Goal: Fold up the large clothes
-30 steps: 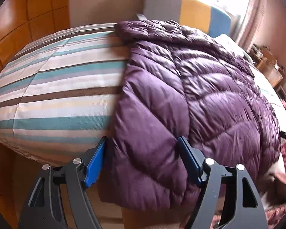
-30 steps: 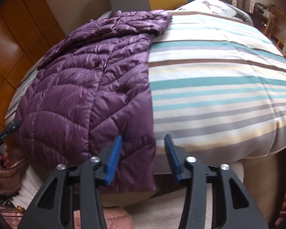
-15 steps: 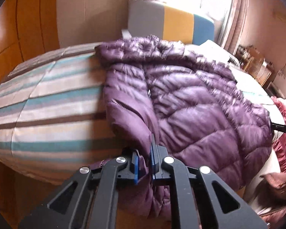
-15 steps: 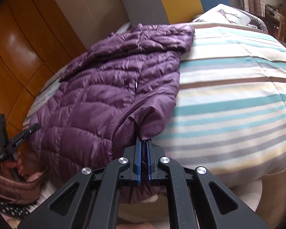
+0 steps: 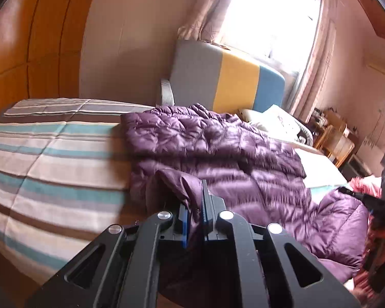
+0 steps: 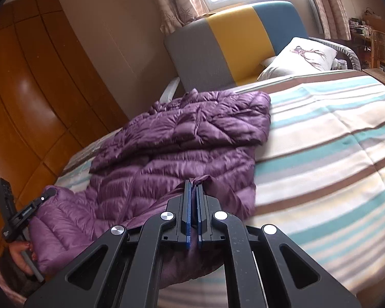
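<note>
Both black grippers with blue pads grasp the hem of the quilted purple puffer jacket (image 5: 218, 159): left gripper (image 5: 193, 213), right gripper (image 6: 193, 202), above the striped bedspread (image 6: 333, 141).

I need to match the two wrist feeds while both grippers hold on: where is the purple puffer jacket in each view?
Left wrist: the purple puffer jacket fills centre and right, its hem clamped in the left gripper.
Right wrist: the jacket lies centre-left, its hem clamped in the right gripper.
Shared landmark: the grey, yellow and blue headboard behind the jacket.
</note>
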Action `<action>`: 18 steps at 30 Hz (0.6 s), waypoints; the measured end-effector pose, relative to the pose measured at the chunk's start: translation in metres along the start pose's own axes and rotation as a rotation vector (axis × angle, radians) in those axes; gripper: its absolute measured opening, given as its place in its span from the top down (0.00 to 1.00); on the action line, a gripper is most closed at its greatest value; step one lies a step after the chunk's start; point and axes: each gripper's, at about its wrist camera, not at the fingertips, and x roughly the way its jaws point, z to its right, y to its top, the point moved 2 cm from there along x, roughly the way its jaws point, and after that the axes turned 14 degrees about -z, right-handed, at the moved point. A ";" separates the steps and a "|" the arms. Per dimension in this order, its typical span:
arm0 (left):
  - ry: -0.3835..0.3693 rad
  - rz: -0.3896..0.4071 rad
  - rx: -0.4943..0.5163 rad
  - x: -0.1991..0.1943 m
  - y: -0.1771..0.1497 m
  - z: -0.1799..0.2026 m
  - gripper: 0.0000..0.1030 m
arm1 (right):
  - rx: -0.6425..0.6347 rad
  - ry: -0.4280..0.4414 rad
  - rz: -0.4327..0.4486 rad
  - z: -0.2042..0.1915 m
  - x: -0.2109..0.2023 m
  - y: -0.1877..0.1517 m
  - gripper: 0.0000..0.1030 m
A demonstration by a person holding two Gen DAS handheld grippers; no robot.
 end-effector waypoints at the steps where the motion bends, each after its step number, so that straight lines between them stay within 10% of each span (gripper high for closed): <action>1: -0.007 0.002 -0.010 0.005 0.008 0.000 0.93 | 0.004 0.002 0.007 0.000 0.004 0.008 0.97; 18: 0.048 -0.158 -0.115 0.122 0.097 -0.025 0.86 | 0.212 0.003 -0.084 0.045 0.104 0.107 0.97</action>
